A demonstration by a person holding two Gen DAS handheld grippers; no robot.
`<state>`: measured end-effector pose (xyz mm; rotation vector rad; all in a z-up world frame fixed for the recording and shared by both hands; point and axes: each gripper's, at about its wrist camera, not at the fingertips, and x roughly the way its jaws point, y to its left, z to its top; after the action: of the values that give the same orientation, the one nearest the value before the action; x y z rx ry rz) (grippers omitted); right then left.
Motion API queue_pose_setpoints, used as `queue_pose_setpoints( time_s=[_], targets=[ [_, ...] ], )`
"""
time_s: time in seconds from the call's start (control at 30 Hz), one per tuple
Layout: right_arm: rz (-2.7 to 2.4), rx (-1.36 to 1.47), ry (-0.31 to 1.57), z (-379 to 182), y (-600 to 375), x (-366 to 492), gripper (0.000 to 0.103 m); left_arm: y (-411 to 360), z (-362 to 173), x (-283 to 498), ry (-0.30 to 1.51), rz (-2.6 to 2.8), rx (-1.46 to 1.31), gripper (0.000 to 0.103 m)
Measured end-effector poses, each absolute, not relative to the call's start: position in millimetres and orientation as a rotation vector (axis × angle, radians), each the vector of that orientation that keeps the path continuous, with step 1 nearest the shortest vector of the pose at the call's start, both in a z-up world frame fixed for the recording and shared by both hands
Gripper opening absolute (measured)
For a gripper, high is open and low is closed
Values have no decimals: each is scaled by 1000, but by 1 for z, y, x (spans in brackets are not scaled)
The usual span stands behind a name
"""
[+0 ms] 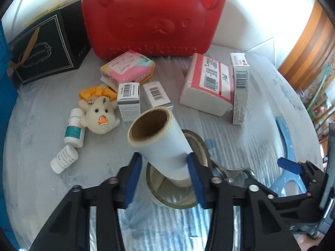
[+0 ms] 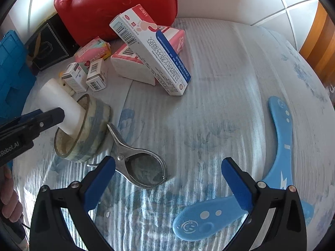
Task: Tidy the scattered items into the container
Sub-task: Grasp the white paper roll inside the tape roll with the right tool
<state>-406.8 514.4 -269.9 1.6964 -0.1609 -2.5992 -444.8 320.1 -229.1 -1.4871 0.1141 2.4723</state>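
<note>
Left wrist: left gripper (image 1: 165, 163) clamped on white paper roll (image 1: 159, 138), roll tilted, lower end inside tape ring (image 1: 178, 196) on table. Red bear case (image 1: 153, 14) at back, closed. Two small boxes (image 1: 128, 96), plush toy (image 1: 100, 115), two pill bottles (image 1: 74, 129) scattered just beyond roll.

Right wrist: right gripper (image 2: 167, 179) spread wide, holding nothing, hovering above table. Metal clip (image 2: 138, 163) near its left finger, touching tape ring. Blue boomerang (image 2: 280, 142) under right finger. Long ointment box (image 2: 150, 50) leaning on tissue pack (image 2: 134, 67).
</note>
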Motion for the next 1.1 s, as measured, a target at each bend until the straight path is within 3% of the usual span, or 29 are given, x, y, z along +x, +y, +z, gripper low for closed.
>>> queue_pose_setpoints(
  time_s=[0.03,0.37,0.4,0.43,0.5,0.83,0.93,1.1],
  targets=[
    [-2591,1695,-161,-272,512,-408,103,322,-229,-446,114,2470,-1481,0],
    [-2540,1650,-138,-266,472,-412,103,274,-201,-424,131,2569,-1509,4],
    [-2537,1646,-135,-265,468,-412,103,266,-201,-423,129,2580,-1530,15],
    [-2533,1641,-132,-263,464,-411,103,255,-202,-421,124,2598,-1548,35],
    [-2531,1632,-156,-261,458,-410,103,234,-205,-418,113,2642,-1581,57],
    [-2460,1581,-346,-260,422,-427,103,182,-231,-462,86,2631,-1667,57],
    [-2426,1601,-417,-270,416,-439,103,187,-246,-479,104,2572,-1667,66],
    [-2393,1622,-490,-285,403,-458,103,197,-277,-486,164,2480,-1741,66]
  ],
)
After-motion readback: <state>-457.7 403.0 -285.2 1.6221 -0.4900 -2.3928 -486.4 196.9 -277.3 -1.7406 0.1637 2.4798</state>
